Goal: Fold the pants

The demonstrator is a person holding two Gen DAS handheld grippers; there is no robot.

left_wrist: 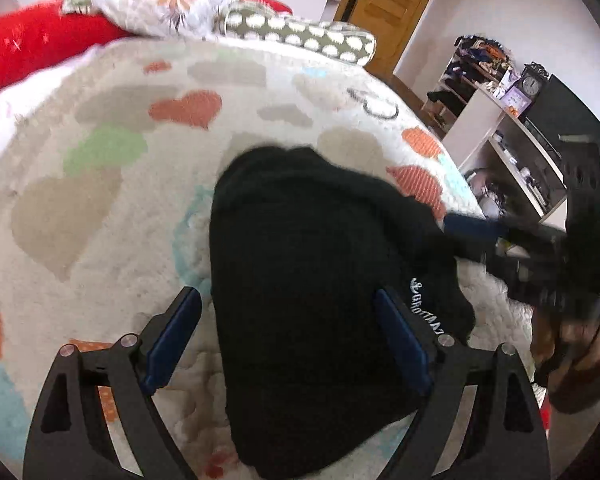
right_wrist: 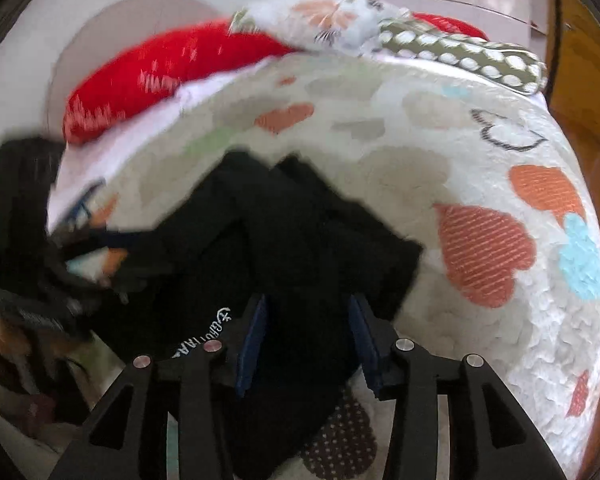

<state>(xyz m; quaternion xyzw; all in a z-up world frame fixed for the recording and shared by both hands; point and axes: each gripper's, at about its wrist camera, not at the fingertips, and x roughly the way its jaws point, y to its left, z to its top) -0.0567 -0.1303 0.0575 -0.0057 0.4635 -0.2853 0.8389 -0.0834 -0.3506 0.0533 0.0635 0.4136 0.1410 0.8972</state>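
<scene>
Black pants lie bunched on a heart-patterned blanket, with white lettering near one edge. My left gripper is wide open, its blue-padded fingers straddling the near end of the fabric. In the right wrist view the pants show folded layers. My right gripper stands partly open with the black fabric between its pads; whether it grips is unclear. The right gripper also shows blurred in the left wrist view.
Red pillow, floral pillow and dotted pillow lie at the bed's far end. A shelf unit with a clock and a wooden door stand to the right. The bed edge drops off at right.
</scene>
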